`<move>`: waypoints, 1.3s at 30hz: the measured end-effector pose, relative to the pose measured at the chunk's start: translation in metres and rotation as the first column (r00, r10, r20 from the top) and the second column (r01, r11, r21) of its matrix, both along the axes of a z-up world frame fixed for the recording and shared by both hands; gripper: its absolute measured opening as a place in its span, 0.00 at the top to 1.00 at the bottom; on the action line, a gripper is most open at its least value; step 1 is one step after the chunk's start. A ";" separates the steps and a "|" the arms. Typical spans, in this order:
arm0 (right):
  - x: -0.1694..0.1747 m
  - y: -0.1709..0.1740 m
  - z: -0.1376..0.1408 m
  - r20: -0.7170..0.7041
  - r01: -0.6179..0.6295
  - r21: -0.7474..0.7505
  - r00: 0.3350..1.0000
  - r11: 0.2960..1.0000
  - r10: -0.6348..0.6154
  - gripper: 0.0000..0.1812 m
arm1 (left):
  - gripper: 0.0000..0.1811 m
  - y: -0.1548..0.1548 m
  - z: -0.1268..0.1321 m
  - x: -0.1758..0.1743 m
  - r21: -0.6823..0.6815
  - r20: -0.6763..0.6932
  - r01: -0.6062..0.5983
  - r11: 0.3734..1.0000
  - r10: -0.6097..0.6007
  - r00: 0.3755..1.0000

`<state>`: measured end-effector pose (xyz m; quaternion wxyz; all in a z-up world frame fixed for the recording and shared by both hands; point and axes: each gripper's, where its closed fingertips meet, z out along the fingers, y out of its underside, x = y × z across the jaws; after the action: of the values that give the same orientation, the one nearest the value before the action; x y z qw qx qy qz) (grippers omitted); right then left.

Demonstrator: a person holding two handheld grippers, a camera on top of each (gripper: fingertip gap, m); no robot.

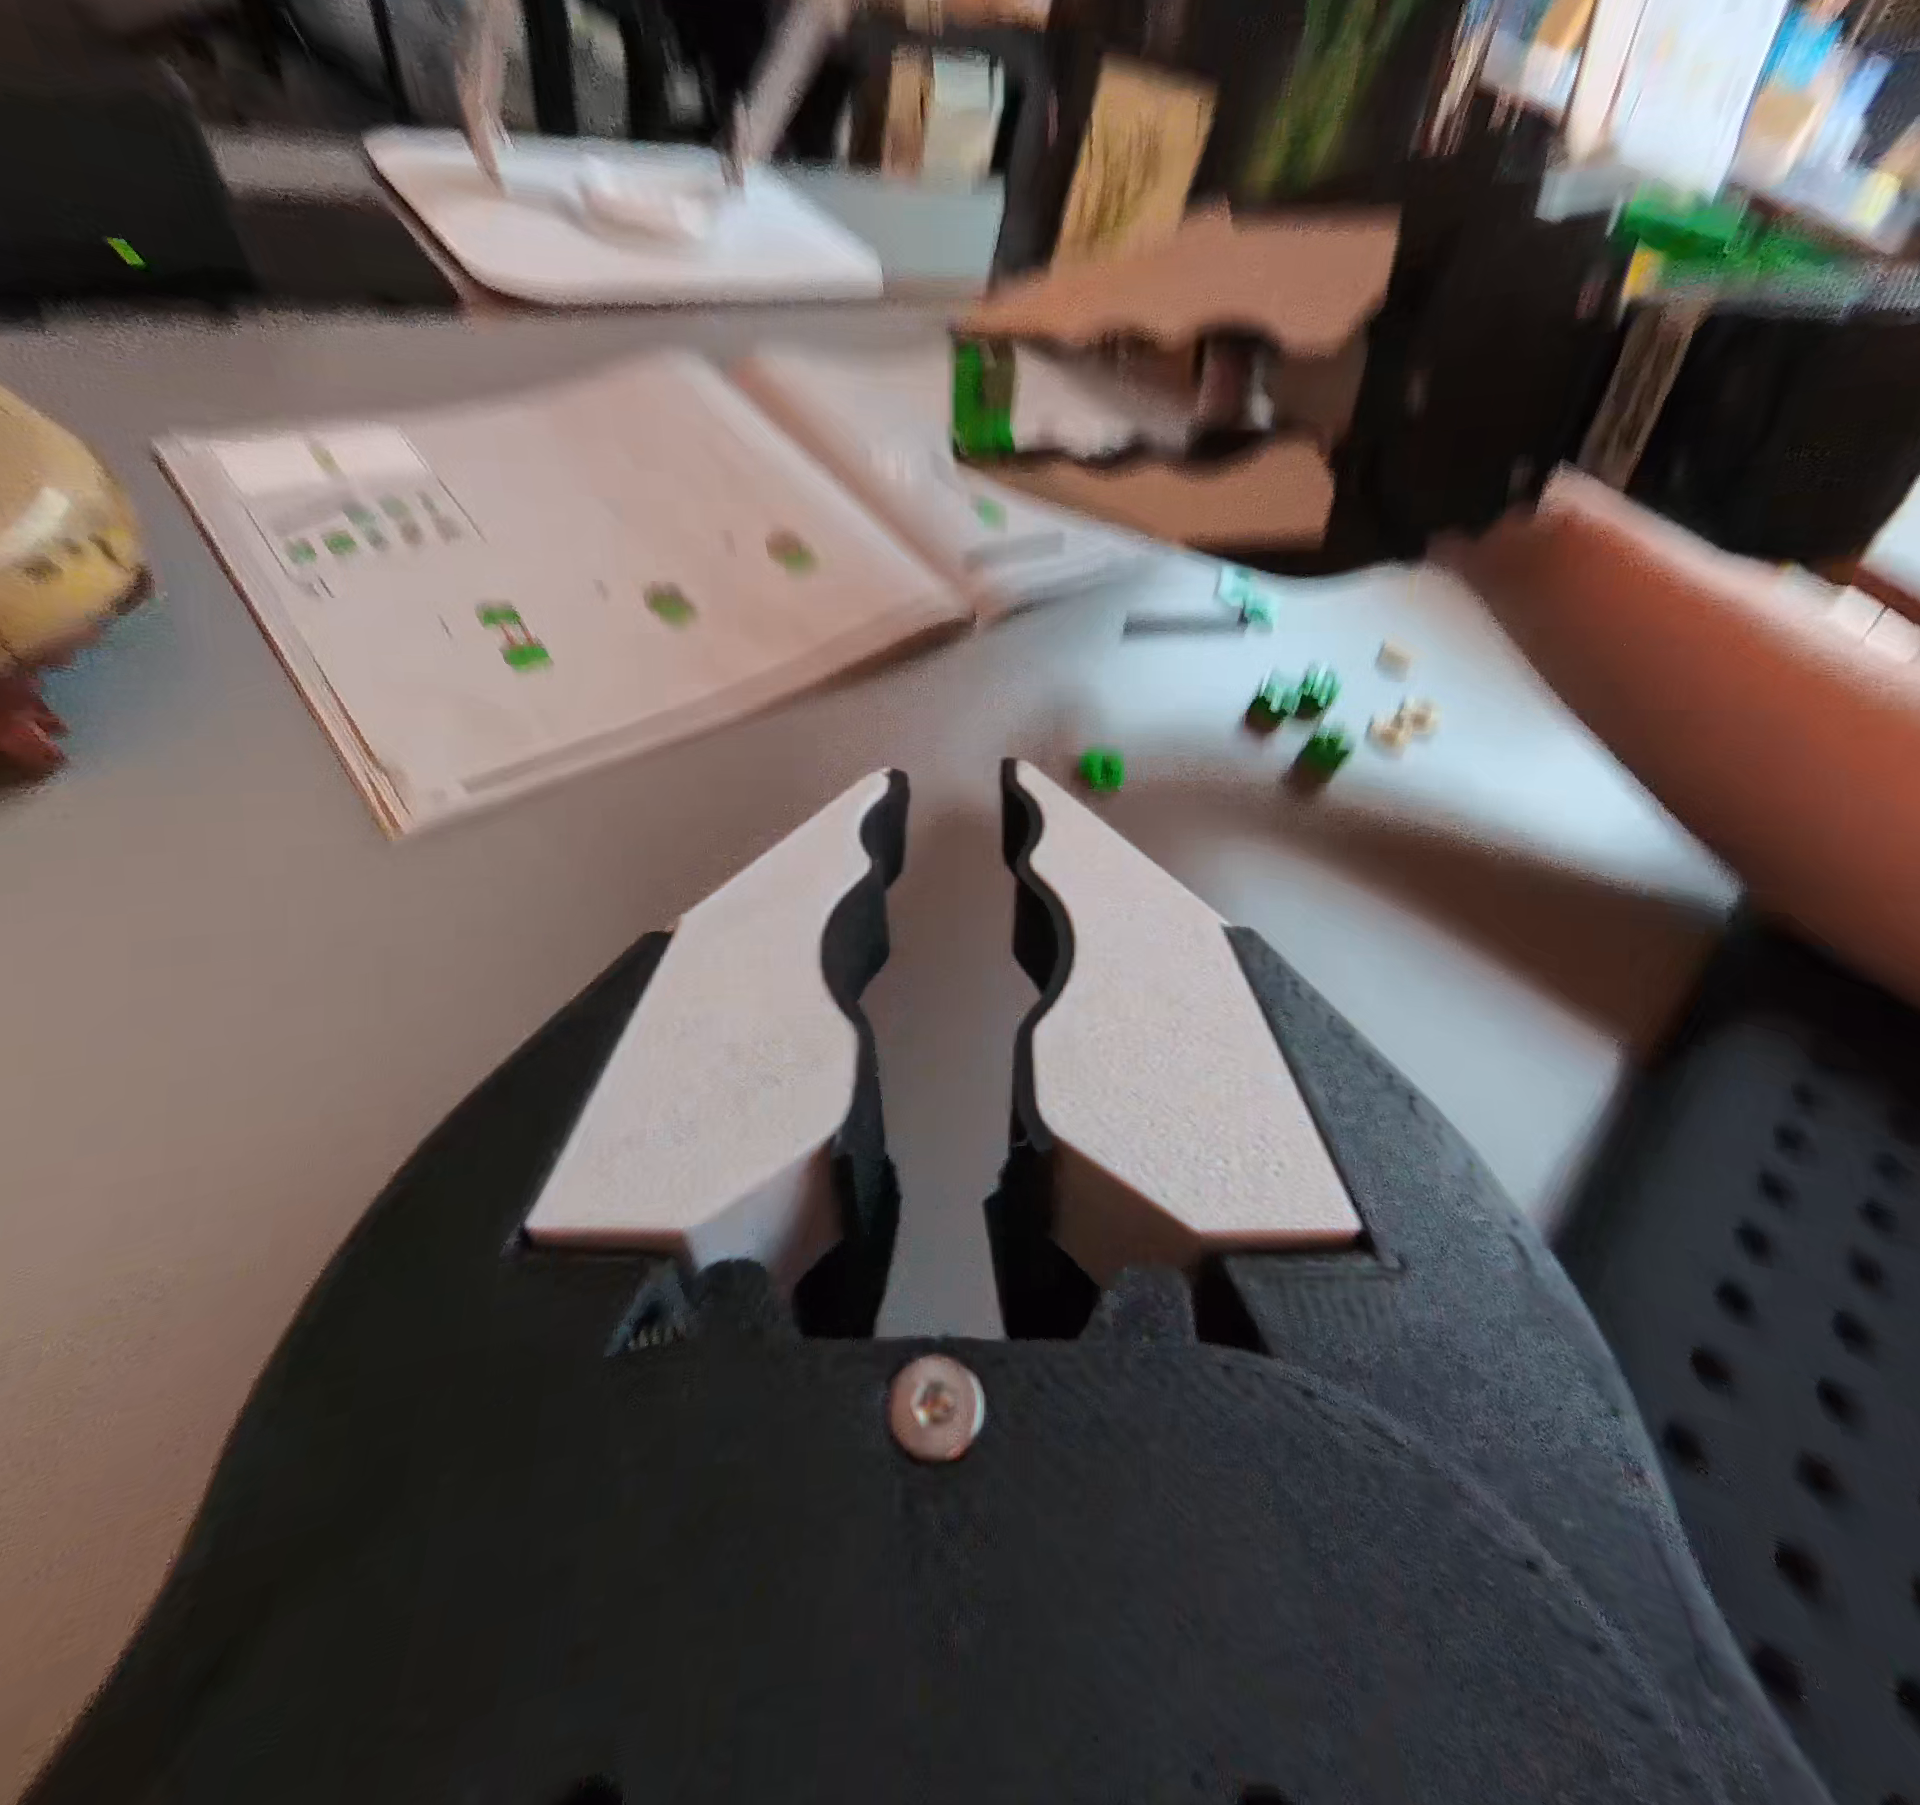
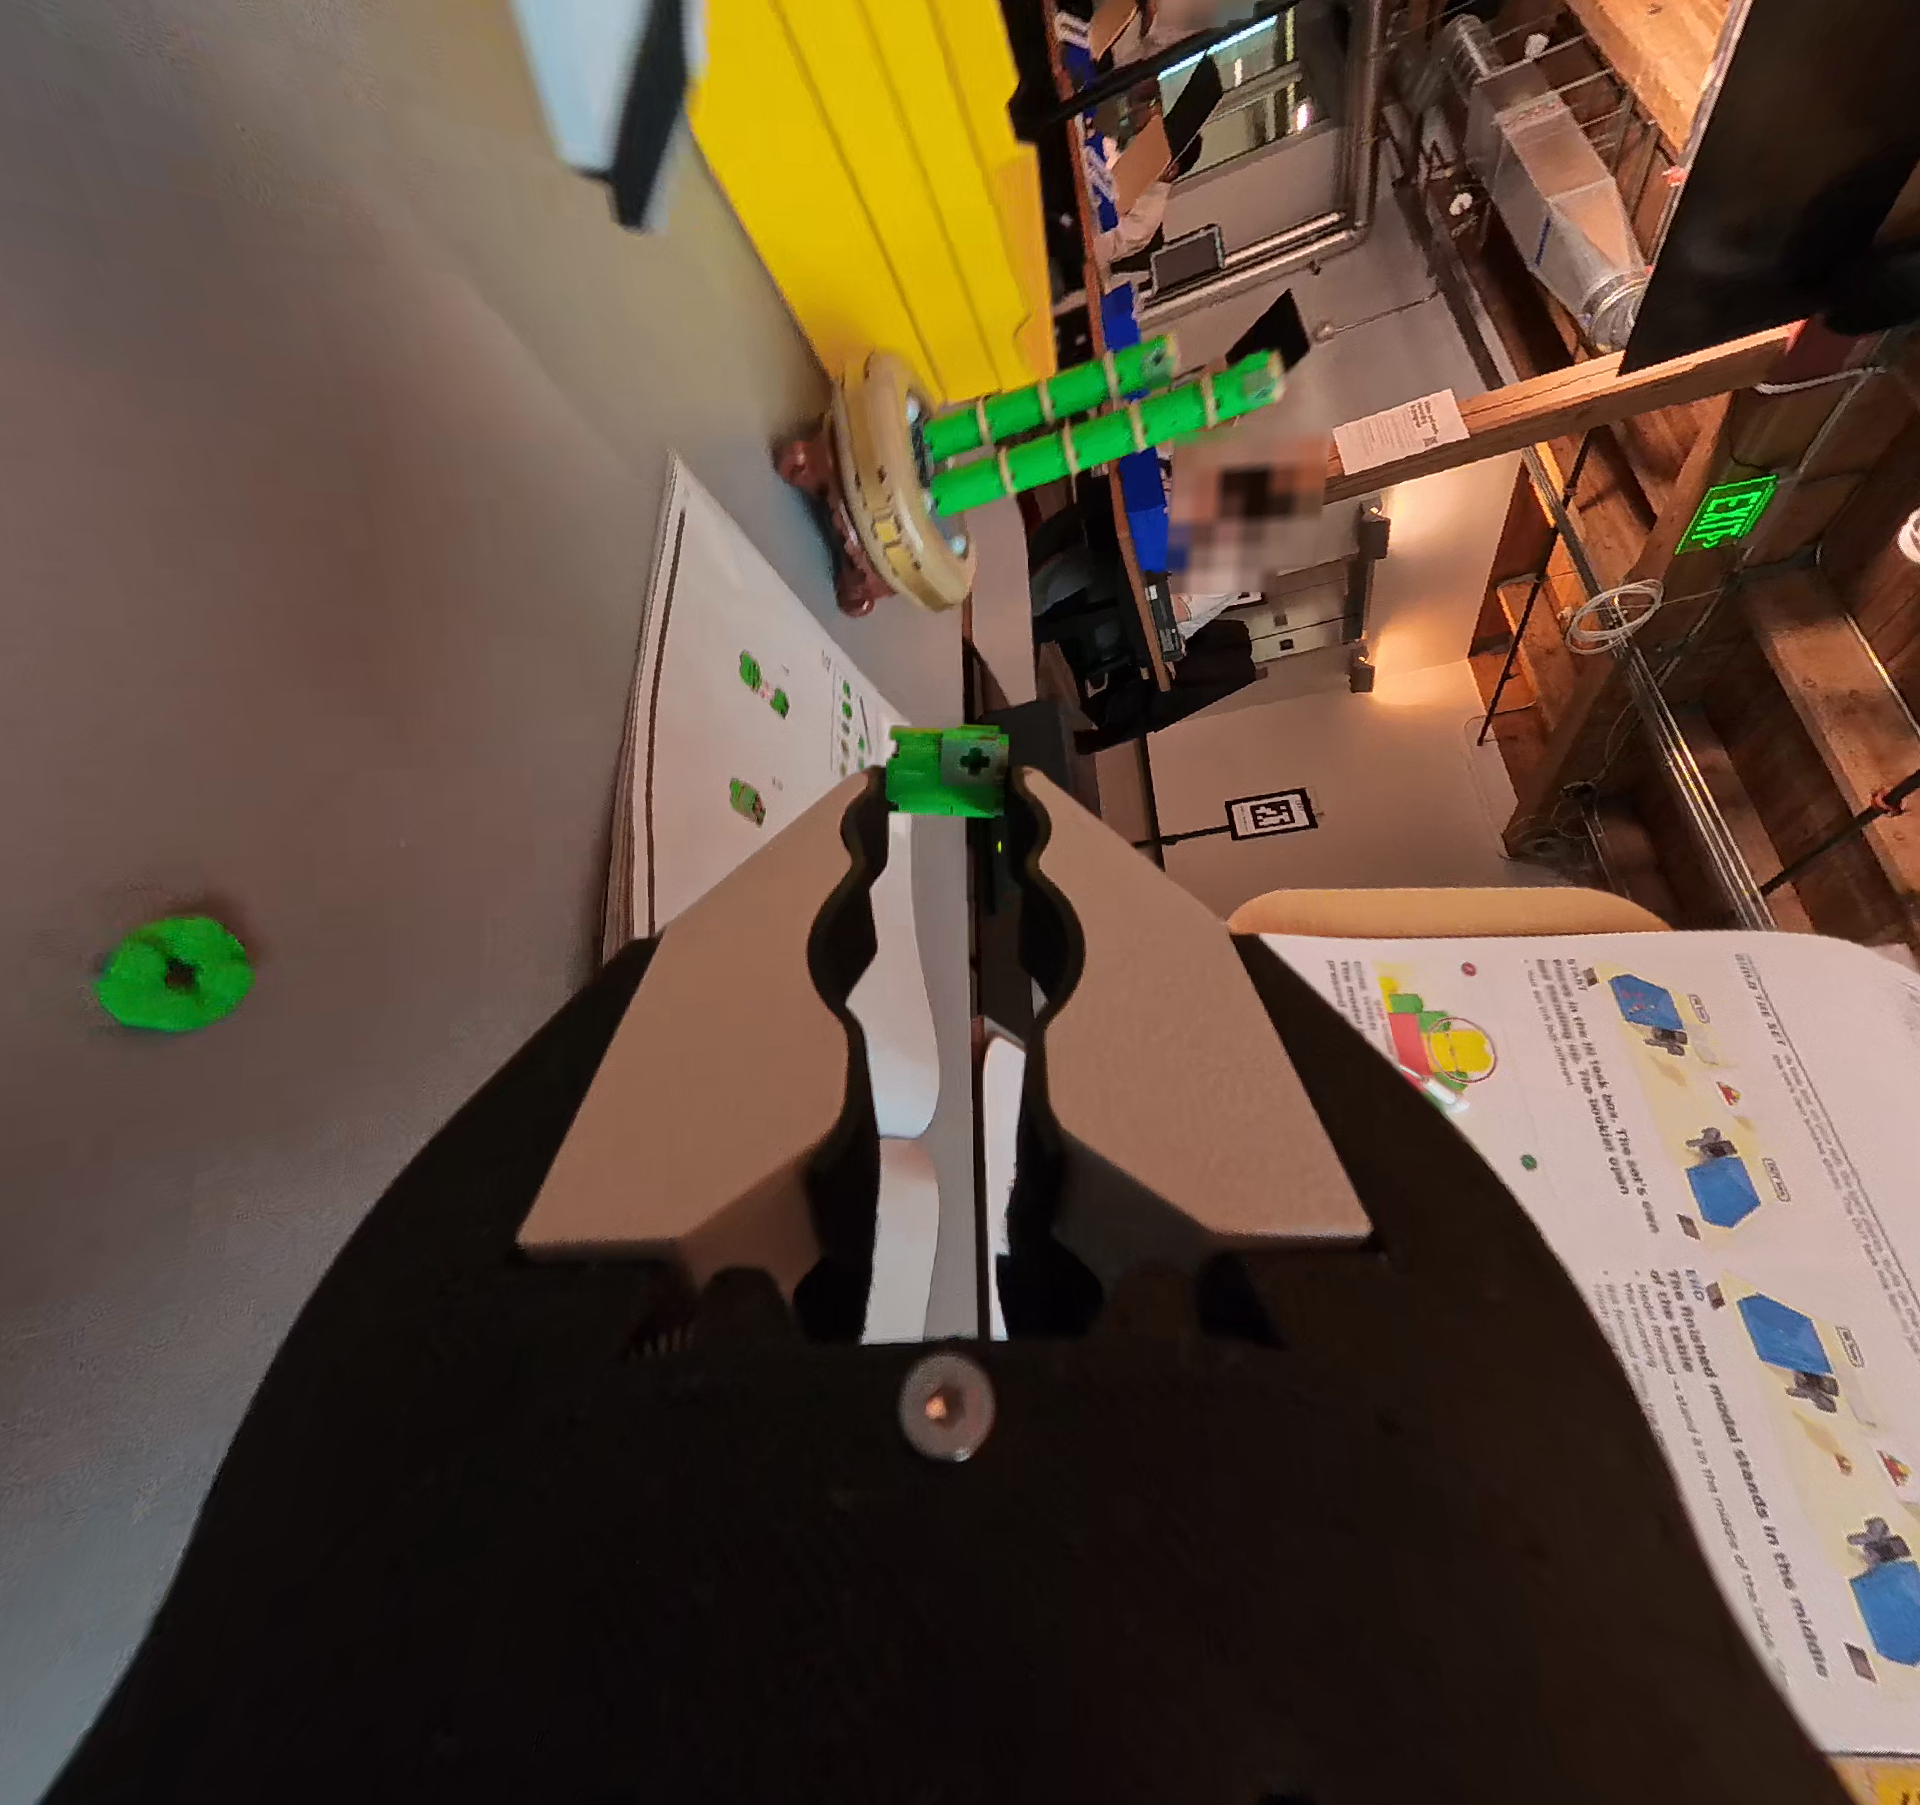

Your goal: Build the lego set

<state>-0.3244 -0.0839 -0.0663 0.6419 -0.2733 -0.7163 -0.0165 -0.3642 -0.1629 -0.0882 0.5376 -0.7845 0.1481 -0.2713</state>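
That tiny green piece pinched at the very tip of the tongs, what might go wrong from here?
The right tongs hold the green piece only at their tips, so it may twist or pop out. The left wrist view is blurred by motion; the empty left tongs might scatter the loose green bricks just ahead.

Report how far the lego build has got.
Done: two tall green stalks stand in the round tan base. In hand: the right gripper pinches a small green piece; the left gripper is empty. Left: loose green pieces and tan pieces on the table.
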 end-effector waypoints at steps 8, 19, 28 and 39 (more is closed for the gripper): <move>0.016 -0.069 0.025 -0.107 -0.056 -0.172 0.993 0.983 0.038 0.89 | 0.72 -0.004 0.034 0.049 0.000 0.281 0.229 0.974 -0.219 0.934; 0.016 -0.095 0.011 -0.070 -0.028 -0.202 0.997 0.979 0.014 0.88 | 0.88 -0.017 0.028 0.079 0.031 0.175 0.307 0.951 -0.308 0.935; 0.012 -0.094 0.007 -0.047 0.013 -0.145 0.999 0.989 -0.020 0.85 | 0.92 -0.016 0.021 0.074 0.026 0.127 0.285 0.958 -0.286 0.950; 0.216 -0.018 -0.015 0.212 0.462 -0.774 0.833 0.432 -0.512 0.79 | 0.92 -0.018 0.026 0.047 0.073 0.139 0.202 0.977 -0.211 0.968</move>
<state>-0.1086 -0.1015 -0.0813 0.4353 -0.7256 -0.5169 0.1299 -0.3175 -0.1811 -0.0621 0.5383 -0.7270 0.1969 -0.3782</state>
